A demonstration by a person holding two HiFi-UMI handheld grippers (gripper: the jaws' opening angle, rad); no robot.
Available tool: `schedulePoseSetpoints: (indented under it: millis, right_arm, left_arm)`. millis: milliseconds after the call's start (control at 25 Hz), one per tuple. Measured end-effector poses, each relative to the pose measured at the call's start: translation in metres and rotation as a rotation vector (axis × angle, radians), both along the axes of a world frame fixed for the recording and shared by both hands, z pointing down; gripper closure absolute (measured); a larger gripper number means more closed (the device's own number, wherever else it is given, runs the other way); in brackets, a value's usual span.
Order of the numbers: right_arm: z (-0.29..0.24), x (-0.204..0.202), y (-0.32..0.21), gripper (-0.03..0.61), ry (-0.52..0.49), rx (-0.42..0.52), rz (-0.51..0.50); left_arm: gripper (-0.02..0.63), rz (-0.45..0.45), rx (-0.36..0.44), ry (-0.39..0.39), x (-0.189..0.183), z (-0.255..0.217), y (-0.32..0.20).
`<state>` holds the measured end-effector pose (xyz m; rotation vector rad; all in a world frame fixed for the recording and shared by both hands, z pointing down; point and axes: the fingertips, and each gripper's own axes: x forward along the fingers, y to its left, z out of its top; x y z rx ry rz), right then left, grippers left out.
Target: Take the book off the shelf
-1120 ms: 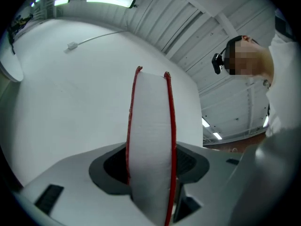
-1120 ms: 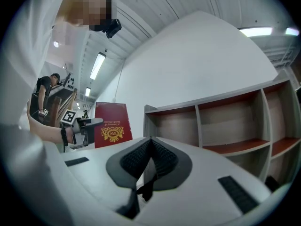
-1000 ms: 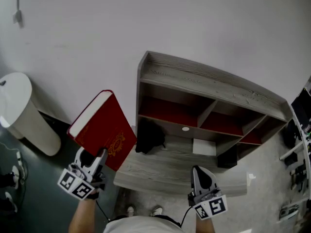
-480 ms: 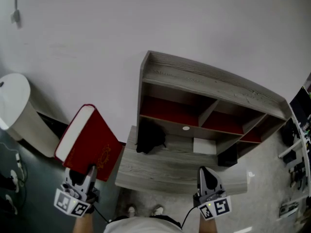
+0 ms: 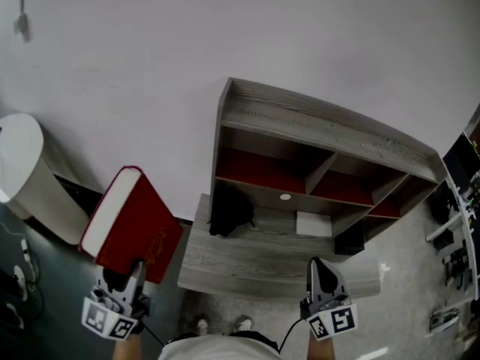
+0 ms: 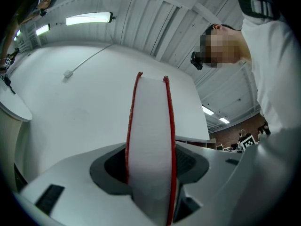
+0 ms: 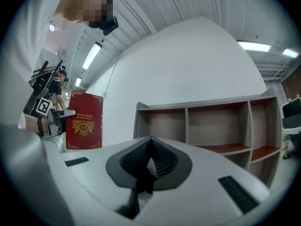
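Note:
The red hardback book with a gold emblem is off the grey wooden shelf and hangs in the air to its left, over the dark floor. My left gripper is shut on its lower edge. In the left gripper view the white page block stands upright between the jaws. My right gripper is shut and empty, hovering at the front edge of the shelf's bottom board. In the right gripper view the book stands left of the shelf.
A white round bin stands at the far left by the wall. A black object and a white box sit in the shelf's lower compartments. A rack with gear is at the right.
My left gripper has carried the book left and downward, farther from the shelf. My right gripper has drifted slightly right and down.

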<state>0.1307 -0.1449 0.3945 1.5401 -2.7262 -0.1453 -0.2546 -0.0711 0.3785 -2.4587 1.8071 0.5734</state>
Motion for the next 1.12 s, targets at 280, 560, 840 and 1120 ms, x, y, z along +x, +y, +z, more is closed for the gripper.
schedulePoseSetpoints:
  millis: [280, 560, 840, 1120]
  right_arm:
    - [-0.002, -0.007, 0.006, 0.557, 0.002, 0.01, 0.0]
    - [0.001, -0.015, 0.013, 0.557, 0.008, 0.006, -0.007]
    - [0.002, -0.024, 0.021, 0.557, 0.016, 0.008, -0.025]
    - [0.005, -0.032, 0.036, 0.557, 0.037, 0.009, -0.047]
  left_arm:
    - [0.377, 0.019, 0.004, 0.003, 0.001, 0.0, 0.003]
    - [0.377, 0.024, 0.011, 0.016, -0.003, 0.002, 0.009]
    - [0.377, 0.03, 0.014, 0.022, -0.005, 0.003, 0.017]
    - [0.377, 0.057, 0.014, 0.038, -0.002, 0.007, 0.022]
